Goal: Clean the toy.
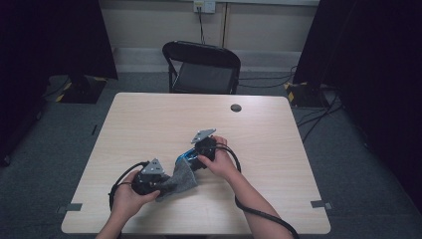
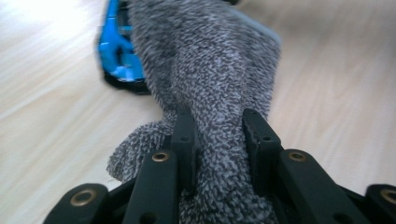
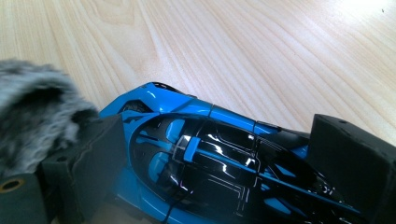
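**Toy car held, cloth drawn over it: wiping/covering step in hand**

A blue and black toy car [image 3: 210,158] is seen on the table [image 1: 149,119], towards the near middle, just left of the person's right hand [image 1: 221,162]. In the right gripper view the car is bracketed by the right claw [image 3: 224,158]: one black jaw is pressed against the car's side at left, the other sits at its far side at right, so the claw is judged closed on the car & holding it steady. The car appears to rest on the table, not lifted, tho the wheels can't be made out.

A grey knitted cloth [image 2: 210,84] is pinched between the jaws of the left claw [image 2: 217,140]; in the left gripper view the fabric is squeezed tight between the two pads, with a loose fold bulging out at left. From there the cloth is stretched away towards the car, and its far end is laid over or against the car's body [image 2: 119,51]. In the high view the cloth [image 1: 181,177] is seen spanning between the left claw [image 1: 152,181] and the car [image 1: 188,158].

Step in hand, as judged: cloth being worked across the car's body (wipe or cover; which one can't be told), w/ the car braced by the right claw.

Next move, as judged: the cloth should be drawn along the bodywork by the left claw w/ light tension, grip on the fabric kept firm so it isn't slipped out. The car must be kept pinned by the right claw, else it may be rolled or dragged along w/ the cloth. Care is needed that fabric isn't snagged on the right claw's jaw, which is already touched by the fluffy edge.
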A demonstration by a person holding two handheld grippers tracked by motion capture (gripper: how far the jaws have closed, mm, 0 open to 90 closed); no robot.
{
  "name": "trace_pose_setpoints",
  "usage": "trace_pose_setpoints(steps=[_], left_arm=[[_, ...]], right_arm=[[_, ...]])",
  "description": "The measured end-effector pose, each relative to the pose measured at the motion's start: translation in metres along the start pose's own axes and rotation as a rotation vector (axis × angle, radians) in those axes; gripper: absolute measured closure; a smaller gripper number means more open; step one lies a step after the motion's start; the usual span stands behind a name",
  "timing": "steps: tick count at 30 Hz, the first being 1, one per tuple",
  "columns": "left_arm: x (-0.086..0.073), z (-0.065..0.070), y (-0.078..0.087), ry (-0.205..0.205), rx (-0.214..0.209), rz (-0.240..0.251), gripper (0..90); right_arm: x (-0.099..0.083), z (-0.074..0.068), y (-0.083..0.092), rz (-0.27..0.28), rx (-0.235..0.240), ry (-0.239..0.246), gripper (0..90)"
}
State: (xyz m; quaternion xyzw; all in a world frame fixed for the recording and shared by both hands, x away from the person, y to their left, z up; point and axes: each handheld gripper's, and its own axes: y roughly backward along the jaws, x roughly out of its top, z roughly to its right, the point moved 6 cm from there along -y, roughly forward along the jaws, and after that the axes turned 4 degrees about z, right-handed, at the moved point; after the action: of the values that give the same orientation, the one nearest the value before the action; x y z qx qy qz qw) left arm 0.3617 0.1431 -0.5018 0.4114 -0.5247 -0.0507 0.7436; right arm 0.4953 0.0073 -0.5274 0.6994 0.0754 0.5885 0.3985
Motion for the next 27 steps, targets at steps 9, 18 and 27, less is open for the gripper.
trace_pose_setpoints(steps=[9, 18, 27], left_arm=[[0.003, 0.033, -0.019, -0.081, -0.119, -0.03, 69.6], [0.004, 0.024, -0.035, -0.047, -0.086, -0.072, 69.3], [0.0, -0.011, -0.028, -0.001, 0.066, -0.088, 68.4]], right_arm=[[0.0, 0.0, 0.0, 0.003, 0.002, -0.002, 4.4], [0.0, 0.0, 0.0, 0.002, 0.002, -0.002, 4.4], [-0.001, 0.0, 0.0, 0.005, 0.004, 0.001, 4.4]])
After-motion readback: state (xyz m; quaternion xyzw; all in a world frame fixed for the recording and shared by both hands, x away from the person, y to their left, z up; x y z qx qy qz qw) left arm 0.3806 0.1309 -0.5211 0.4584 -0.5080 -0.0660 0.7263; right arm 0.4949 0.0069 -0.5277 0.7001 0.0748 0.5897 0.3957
